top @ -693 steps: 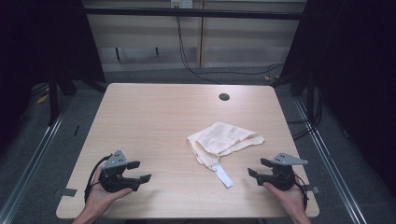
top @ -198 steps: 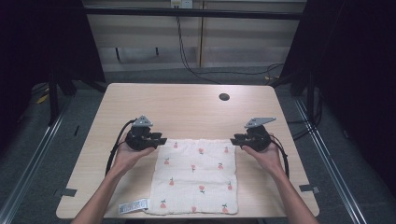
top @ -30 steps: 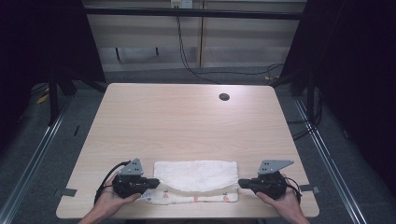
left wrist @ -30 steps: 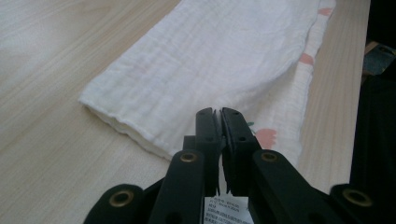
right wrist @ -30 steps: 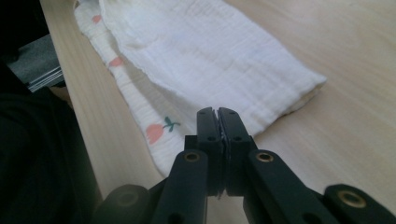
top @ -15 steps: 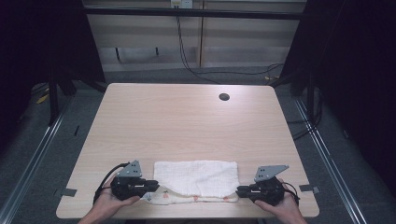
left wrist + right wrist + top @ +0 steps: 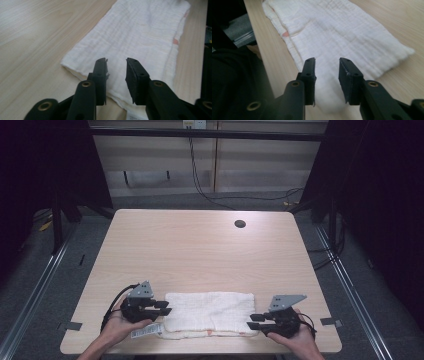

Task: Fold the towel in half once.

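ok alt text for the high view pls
A folded white cloth lies along the near edge of a wooden table. The left hand-held gripper and right hand-held gripper sit at its two ends, jaws parted.

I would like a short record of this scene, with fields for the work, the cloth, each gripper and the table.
work: folding a cloth
cloth: white, folded in half, lying flat near the table's near edge
left gripper: at the cloth's left end, jaws have just been opening, nothing pinched
right gripper: at the cloth's right end, jaws have just been opening, cloth released
table: light wood, with a dark round hole near the far edge
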`<state>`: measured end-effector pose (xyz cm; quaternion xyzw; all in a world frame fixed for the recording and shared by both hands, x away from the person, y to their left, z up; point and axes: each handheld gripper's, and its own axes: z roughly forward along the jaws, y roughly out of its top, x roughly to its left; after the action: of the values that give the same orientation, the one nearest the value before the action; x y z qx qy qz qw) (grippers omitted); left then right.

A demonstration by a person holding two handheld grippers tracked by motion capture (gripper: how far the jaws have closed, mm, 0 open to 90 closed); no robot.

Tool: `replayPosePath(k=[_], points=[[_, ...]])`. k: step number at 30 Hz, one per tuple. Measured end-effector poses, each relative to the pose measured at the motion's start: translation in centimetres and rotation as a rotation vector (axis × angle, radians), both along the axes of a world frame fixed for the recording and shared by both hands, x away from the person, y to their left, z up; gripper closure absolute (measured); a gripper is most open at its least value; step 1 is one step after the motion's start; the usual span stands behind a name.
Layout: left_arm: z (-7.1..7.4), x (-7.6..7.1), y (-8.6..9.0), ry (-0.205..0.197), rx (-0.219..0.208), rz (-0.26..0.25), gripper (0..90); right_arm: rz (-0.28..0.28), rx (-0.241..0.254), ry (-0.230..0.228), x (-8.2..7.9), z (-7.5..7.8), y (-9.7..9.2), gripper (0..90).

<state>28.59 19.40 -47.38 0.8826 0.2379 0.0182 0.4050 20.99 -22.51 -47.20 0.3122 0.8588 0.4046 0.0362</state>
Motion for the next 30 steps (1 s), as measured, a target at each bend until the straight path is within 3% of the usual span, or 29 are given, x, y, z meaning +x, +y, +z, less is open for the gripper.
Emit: replayPosePath(k=[3, 7, 9, 14, 16, 19, 22, 24, 30], points=[[-0.1, 1.1, -0.6, 0.017, 0.005, 0.003, 65.9, 0.044, -0.025, 0.000, 0.7, -0.4, 1.9, 63.7], [0.3, 2.2, -1.8, -0.011, 0.025, -0.004, 67.5, 0.103, -0.053, 0.003, 1.6, -0.6, 5.0, 61.3], [0.1, 2.8, -2.4, 0.005, 0.015, -0.032, 71.4, 0.126, -0.064, 0.005, 2.0, -0.9, 6.4, 59.5], [-1.2, 2.9, -3.2, 0.007, 0.065, -0.040, 74.3, 0.174, -0.068, 0.008, 2.2, -1.6, 8.5, 58.0], [-1.5, 3.0, -3.6, 0.016, 0.070, -0.040, 71.1, 0.195, -0.112, -0.011, 1.7, -2.0, 9.0, 60.8], [-1.9, 3.0, -4.1, -0.003, 0.103, -0.034, 70.3, 0.192, -0.127, -0.041, 1.4, -2.1, 9.0, 62.9], [-1.9, 2.8, -4.5, -0.023, 0.112, -0.040, 75.6, 0.177, -0.141, -0.059, 1.4, -2.1, 8.8, 72.1], [-1.9, 2.9, -4.6, -0.014, 0.114, -0.049, 80.3, 0.173, -0.148, -0.054, 1.7, -2.0, 8.5, 79.2], [-2.1, 3.4, -6.2, 0.015, 0.080, -0.046, 86.2, 0.133, -0.173, -0.028, 2.1, -1.8, 6.9, 83.4]])
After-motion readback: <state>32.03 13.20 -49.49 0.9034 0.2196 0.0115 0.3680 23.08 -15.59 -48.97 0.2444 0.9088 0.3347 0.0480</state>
